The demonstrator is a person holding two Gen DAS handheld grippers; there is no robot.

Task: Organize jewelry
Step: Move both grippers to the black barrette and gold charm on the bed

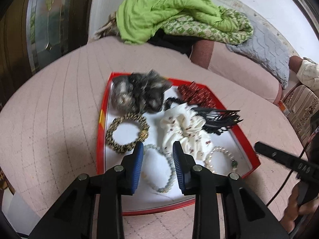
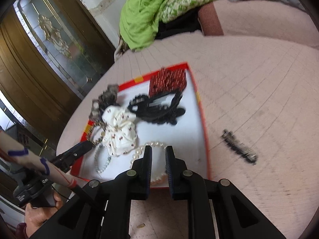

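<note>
A red-rimmed tray (image 1: 102, 119) with a white floor lies on a pink quilted bed. In it are a grey furry scrunchie (image 1: 137, 95), a leopard-print band (image 1: 127, 133), a white printed scrunchie (image 1: 185, 131), a black claw clip (image 1: 217, 119), a red clip (image 1: 195, 95), a pale green bead bracelet (image 1: 159, 189) and a pearl bracelet (image 1: 208, 159). My left gripper (image 1: 158, 144) hangs open over the green bracelet, its pads clear of it. My right gripper (image 2: 159, 147) is shut and empty above the pearl bracelet (image 2: 137, 153). A dark barrette (image 2: 239, 147) lies on the bed right of the tray.
A green blanket (image 1: 159, 10) and a grey pillow (image 1: 265, 53) are piled at the far side of the bed. A wooden door with a glass panel (image 2: 39, 49) stands to the left. A hand (image 2: 39, 215) grips the left gripper's handle.
</note>
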